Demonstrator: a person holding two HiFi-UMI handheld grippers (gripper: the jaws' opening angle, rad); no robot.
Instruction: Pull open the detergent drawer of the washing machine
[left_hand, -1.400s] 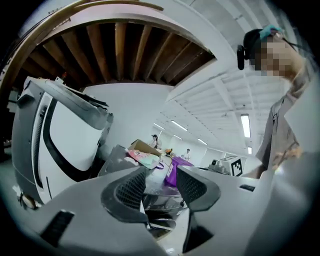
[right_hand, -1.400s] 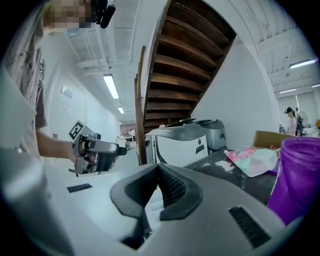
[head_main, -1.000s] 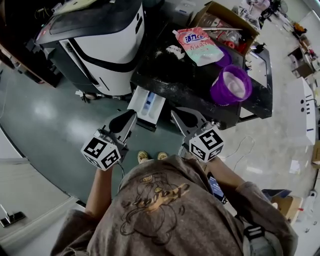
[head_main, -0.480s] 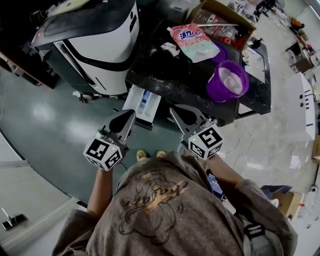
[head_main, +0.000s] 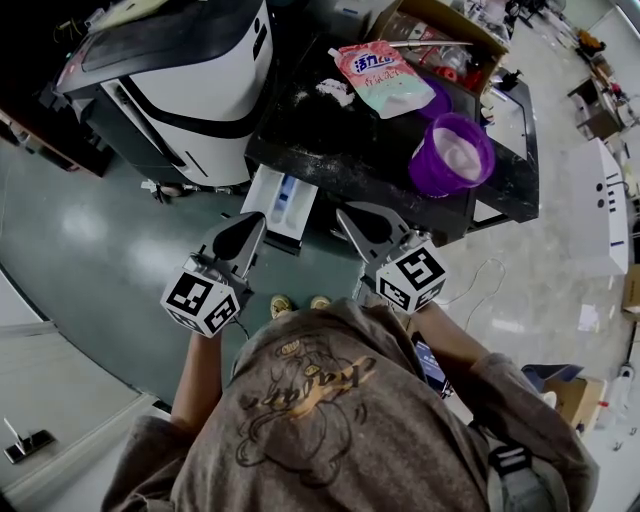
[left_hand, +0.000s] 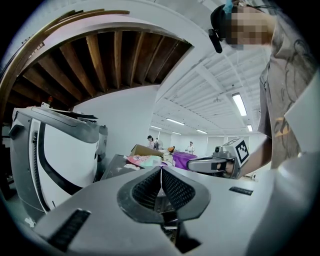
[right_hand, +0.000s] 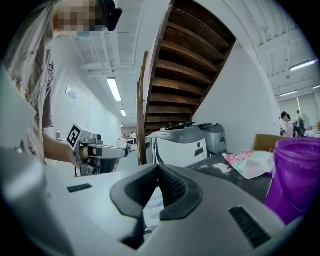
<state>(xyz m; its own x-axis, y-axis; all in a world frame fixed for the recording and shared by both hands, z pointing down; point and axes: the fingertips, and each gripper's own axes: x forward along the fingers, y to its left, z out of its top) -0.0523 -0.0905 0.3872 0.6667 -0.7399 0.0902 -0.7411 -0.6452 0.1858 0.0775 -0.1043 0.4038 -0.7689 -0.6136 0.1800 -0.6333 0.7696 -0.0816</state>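
The washing machine's black top (head_main: 370, 160) lies ahead of me. Its white detergent drawer (head_main: 283, 205), with a blue insert, stands pulled out from the machine's front. My left gripper (head_main: 259, 216) hangs just left of the drawer's front end, jaws shut with nothing between them; in its own view the left gripper (left_hand: 161, 169) shows the pads pressed together. My right gripper (head_main: 341, 213) is a short way right of the drawer, apart from it. The right gripper (right_hand: 159, 165) has its tips together and is empty.
A white and black appliance (head_main: 200, 80) stands left of the washer. On the black top lie a pink detergent pouch (head_main: 380, 75), spilled white powder (head_main: 330, 92), a purple tub (head_main: 452, 155) and a cardboard box (head_main: 440, 35). Grey floor (head_main: 120, 250) spreads to the left.
The head view has slid a little. Both grippers keep their places beside the pulled-out drawer.
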